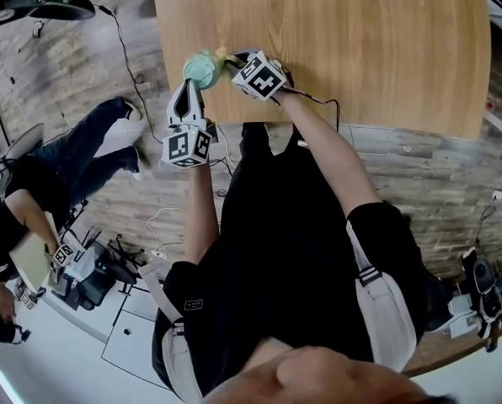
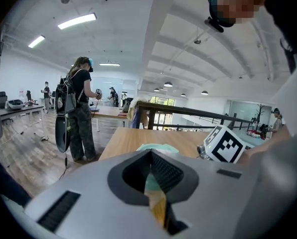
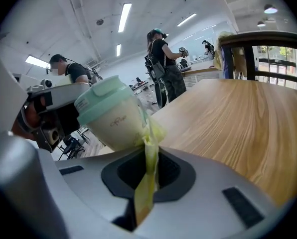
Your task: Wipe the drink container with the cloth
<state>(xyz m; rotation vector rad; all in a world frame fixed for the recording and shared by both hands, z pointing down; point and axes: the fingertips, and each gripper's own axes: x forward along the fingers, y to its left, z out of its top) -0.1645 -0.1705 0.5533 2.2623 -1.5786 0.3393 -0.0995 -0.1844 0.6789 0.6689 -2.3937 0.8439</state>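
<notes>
**Wiping job: stock at this moment**

- Left tongs (image 1: 190, 99): pressed onto the drink container (image 3: 111, 116) and holding it. My own camera shows pale green and cream wedged between the ribbed jaws.
- Drink container: cream body, mint-green lid on. It is held tilted at the near left corner of the bench (image 1: 360, 49). I cannot tell whether its base touches the wood.
- Right tongs (image 1: 236, 62): pinched on the cloth (image 3: 149, 148), a yellow fold standing up out of the jaws.
- Cloth: its free end touches the container's side, just below the lid band.
- Other persons: several stand at desks well behind the bench, not involved.

Progress, as I judge it:
- Both items are picked up and brought together, so the wipe looks under way.
- No stain or wet patch shows, so I cannot tell how much of the wall is already covered.
- Left to do: the rest of the body and the lid, then setting both items down.
</notes>
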